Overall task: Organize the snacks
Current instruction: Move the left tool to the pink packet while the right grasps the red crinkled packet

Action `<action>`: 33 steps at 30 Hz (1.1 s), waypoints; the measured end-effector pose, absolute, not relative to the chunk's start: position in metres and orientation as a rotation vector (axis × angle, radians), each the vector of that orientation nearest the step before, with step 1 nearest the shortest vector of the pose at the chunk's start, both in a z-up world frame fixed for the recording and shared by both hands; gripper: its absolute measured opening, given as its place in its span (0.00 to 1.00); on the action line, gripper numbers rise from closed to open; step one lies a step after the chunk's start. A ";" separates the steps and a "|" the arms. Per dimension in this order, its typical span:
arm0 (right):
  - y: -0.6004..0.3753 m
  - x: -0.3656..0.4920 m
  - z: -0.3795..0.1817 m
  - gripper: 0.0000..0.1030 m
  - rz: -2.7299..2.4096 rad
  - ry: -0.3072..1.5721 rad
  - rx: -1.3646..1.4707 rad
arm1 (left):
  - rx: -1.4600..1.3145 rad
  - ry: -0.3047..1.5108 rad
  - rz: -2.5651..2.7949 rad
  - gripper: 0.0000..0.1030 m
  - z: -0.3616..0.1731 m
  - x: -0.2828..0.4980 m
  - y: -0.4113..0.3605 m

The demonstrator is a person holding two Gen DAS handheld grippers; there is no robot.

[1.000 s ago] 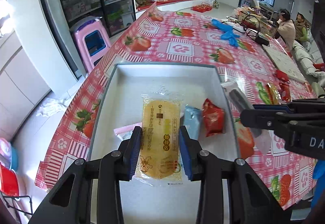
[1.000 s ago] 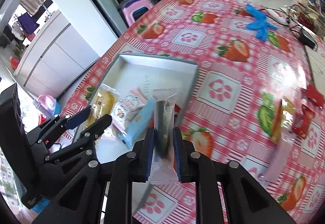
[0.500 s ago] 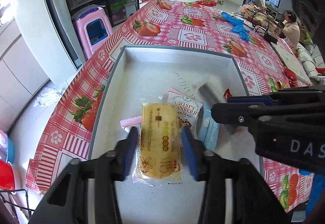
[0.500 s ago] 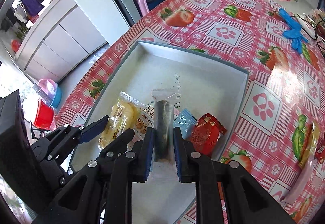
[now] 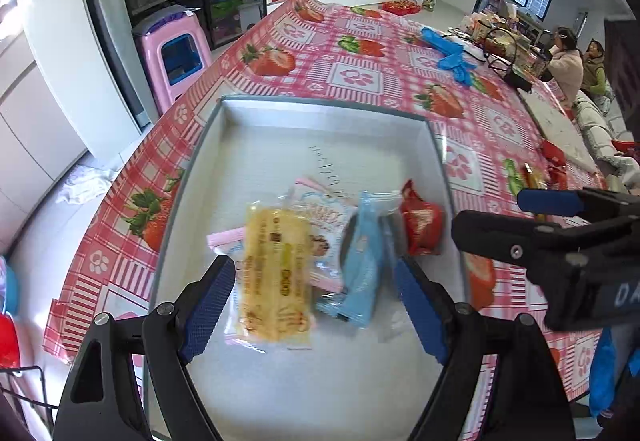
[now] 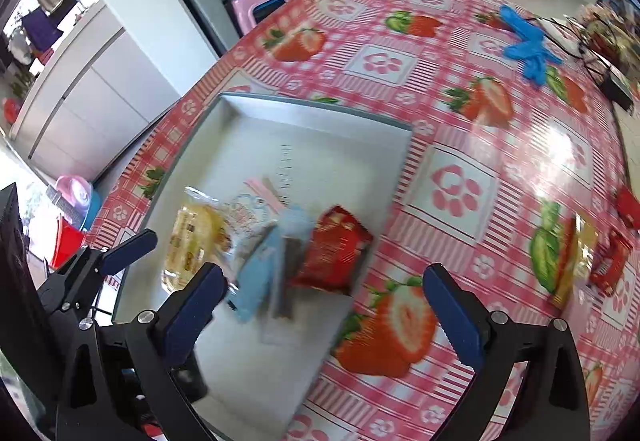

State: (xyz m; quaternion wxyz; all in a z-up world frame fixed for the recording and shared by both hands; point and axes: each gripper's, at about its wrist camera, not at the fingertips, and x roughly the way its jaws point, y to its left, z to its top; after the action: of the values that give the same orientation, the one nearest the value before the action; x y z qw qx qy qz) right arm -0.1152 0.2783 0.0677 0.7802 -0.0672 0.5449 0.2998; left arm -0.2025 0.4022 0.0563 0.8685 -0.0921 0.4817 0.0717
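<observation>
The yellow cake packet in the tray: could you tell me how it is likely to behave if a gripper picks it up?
The yellow cake packet looks like soft cake in glossy film, so it is probably light, squashy and somewhat slippery. Lying flat in the tray, it should not roll. Its loose sealed ends would likely flop.

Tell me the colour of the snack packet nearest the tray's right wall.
Red packet, clearest in the right wrist view.

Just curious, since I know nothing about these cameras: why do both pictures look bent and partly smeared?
Both views: fisheye lenses curve the table edge and darken corners. Right wrist view: motion blur smears the snacks in the tray; window glare whitens the tablecloth. Left wrist view: milder blur.
</observation>
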 end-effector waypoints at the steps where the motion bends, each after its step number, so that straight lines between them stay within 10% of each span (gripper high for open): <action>1: 0.269 -0.114 0.068 0.98 0.639 1.181 -0.125 | -0.182 1.006 0.141 0.82 0.060 -0.201 0.395; 33: -0.030 -0.045 0.027 0.99 0.109 1.211 0.392 | -0.013 1.147 -0.134 0.82 0.026 -0.095 0.155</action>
State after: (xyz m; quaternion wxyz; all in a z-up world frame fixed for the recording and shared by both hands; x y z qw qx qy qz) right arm -0.0452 -0.0299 0.0272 0.8028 0.1830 0.5652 0.0511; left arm -0.0955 0.1547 0.0257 0.8379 -0.0060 0.5421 -0.0635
